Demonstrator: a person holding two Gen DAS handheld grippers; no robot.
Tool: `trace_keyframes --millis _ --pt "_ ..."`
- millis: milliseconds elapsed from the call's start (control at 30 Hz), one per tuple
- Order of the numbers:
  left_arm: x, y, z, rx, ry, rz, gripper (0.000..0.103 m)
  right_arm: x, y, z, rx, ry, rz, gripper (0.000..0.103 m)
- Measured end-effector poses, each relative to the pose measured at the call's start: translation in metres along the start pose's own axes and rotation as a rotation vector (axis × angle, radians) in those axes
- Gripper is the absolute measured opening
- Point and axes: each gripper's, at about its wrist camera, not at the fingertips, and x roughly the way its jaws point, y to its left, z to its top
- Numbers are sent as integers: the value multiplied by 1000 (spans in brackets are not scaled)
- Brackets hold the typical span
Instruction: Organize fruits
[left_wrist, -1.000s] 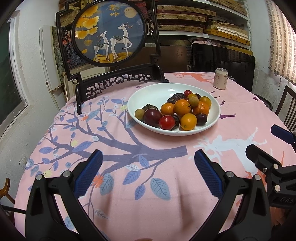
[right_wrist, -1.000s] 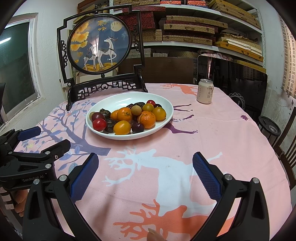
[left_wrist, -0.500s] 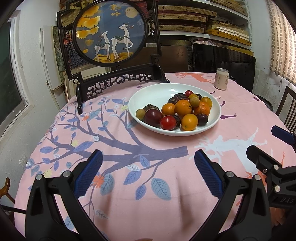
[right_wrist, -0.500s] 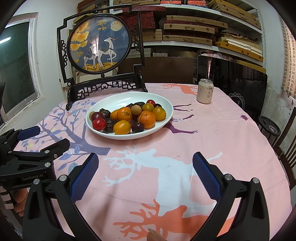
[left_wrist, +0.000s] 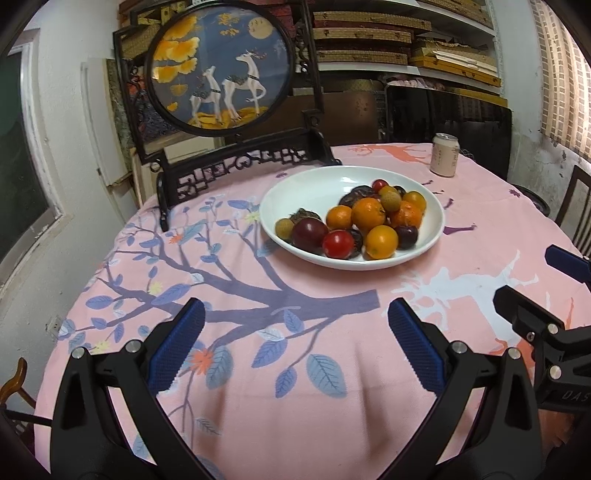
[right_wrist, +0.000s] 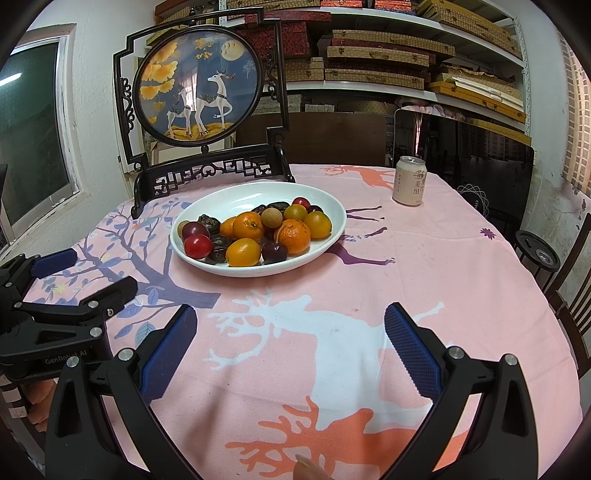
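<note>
- Both grippers hang over the near part of the pink tablecloth (right_wrist: 424, 266), short of the white plate (right_wrist: 229, 197): the left gripper (left_wrist: 293, 347) and the right gripper (right_wrist: 290, 341) each have their blue pads spread wide, with nothing between them.
- All the fruit in view lies in that plate, heaped toward its near side: oranges (right_wrist: 248, 224), a red tomato (right_wrist: 197, 246), dark plums (right_wrist: 274, 253) and small pale round fruits (right_wrist: 271, 217). The plate's far part is bare.
- None lies loose on the cloth around the plate; a drink can (right_wrist: 409, 180) stands well beyond the plate to its right, and a framed deer screen (right_wrist: 197, 92) stands just behind it.
- Stage, as a judgement: this fits either fruit gathered into the plate with the job done, or a mixed heap waiting to be sorted. The pictures do not settle which.
- Any reach would have to go forward over the plate's near rim, with the pads narrowed to suit small round fruit that rolls easily.
</note>
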Motion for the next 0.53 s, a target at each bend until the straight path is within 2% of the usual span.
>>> trace_keyframes --millis 100,200,300,367,533 --pt "-1 3 0 -10 2 -23 101 0 0 0 0 -1 -1 102" --pt "-3 0 -1 6 -8 5 101 0 -1 -1 -1 1 -1 102" --pt "-5 -2 -1 16 -18 -9 101 -1 -2 -2 -1 0 0 102" --pt "-4 0 1 6 -12 -32 101 0 -2 -2 -1 0 -1 102" --pt "0 5 2 -23 9 -30 101 0 -1 -1 -1 1 -1 102"
